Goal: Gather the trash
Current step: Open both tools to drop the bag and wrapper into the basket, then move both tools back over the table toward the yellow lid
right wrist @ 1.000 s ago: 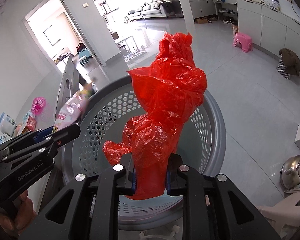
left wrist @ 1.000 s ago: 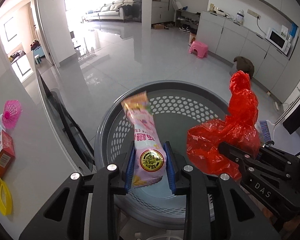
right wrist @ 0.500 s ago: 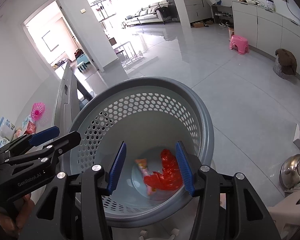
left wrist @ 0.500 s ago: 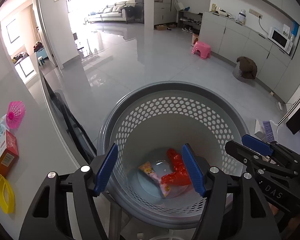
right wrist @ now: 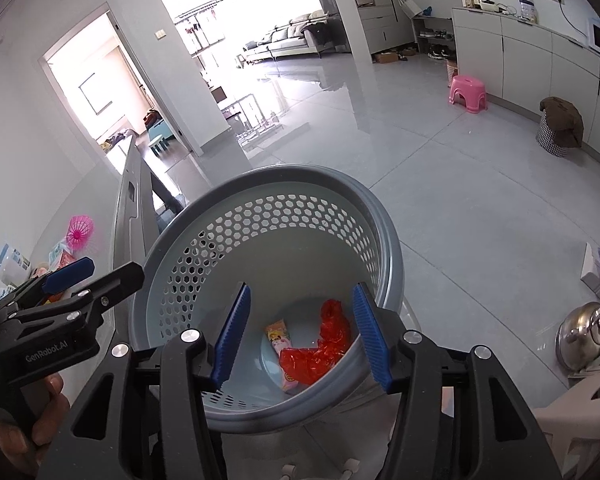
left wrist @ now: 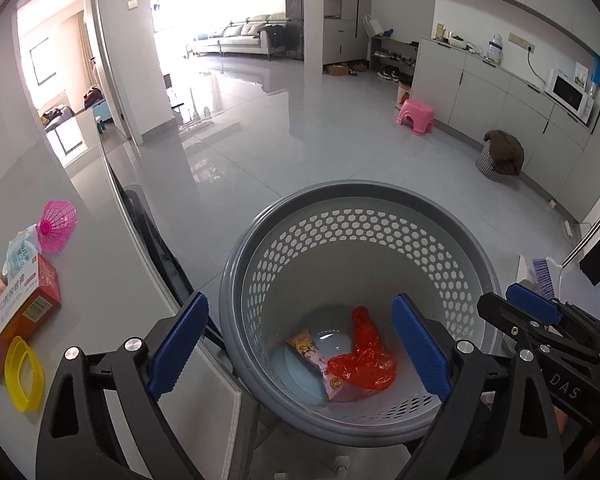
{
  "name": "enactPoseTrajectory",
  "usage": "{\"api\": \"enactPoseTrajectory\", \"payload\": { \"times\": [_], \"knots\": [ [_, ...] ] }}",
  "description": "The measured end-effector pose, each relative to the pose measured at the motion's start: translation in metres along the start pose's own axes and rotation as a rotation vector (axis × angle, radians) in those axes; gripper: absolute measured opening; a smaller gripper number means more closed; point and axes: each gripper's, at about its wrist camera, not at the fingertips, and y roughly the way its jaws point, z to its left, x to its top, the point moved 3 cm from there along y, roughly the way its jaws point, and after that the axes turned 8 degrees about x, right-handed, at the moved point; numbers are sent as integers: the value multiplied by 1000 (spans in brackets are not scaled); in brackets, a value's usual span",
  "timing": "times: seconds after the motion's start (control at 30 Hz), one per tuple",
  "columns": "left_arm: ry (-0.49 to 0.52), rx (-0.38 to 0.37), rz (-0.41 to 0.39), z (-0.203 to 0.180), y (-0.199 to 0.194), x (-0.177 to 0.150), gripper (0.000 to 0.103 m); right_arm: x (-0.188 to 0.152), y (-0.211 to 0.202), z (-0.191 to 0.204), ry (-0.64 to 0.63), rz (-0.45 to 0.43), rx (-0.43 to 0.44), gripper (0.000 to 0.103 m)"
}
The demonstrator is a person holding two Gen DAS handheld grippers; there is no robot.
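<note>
A grey perforated basket (left wrist: 360, 190) (right wrist: 300, 172) stands on the floor beside the table. At its bottom lie a crumpled red plastic bag (left wrist: 364, 356) (right wrist: 324, 344) and a pink snack wrapper (left wrist: 320, 364) (right wrist: 280, 336), side by side. My left gripper (left wrist: 300, 298) (right wrist: 108, 274) hovers over the basket's near rim; its jaws are opening wide and grip nothing. My right gripper (right wrist: 301, 288) (left wrist: 516, 312) hangs over the basket's right side, open about halfway and empty.
On the white table at the left sit a pink mesh cup (left wrist: 58, 226), a red box (left wrist: 28, 300) and a yellow ring (left wrist: 22, 372). A brush (left wrist: 544, 276) and a steel kettle (right wrist: 584, 336) stand right of the basket. Further off is a pink stool (left wrist: 416, 114).
Both grippers let go: the wrapper fell from the left and the red bag from the right into the basket. Both jaws have spread, the left widest.
</note>
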Motion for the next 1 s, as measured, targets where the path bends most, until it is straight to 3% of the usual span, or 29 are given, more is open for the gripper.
{"api": "enactPoseTrajectory", "payload": {
  "times": [0.53, 1.0],
  "knots": [
    [-104, -22, -78, 29, -53, -11, 94, -8, -47, 30, -54, -62, 16, 52],
    [-174, 112, -181, 72, -112, -30, 97, -10, -69, 68, -145, -88, 81, 53]
  ]
}}
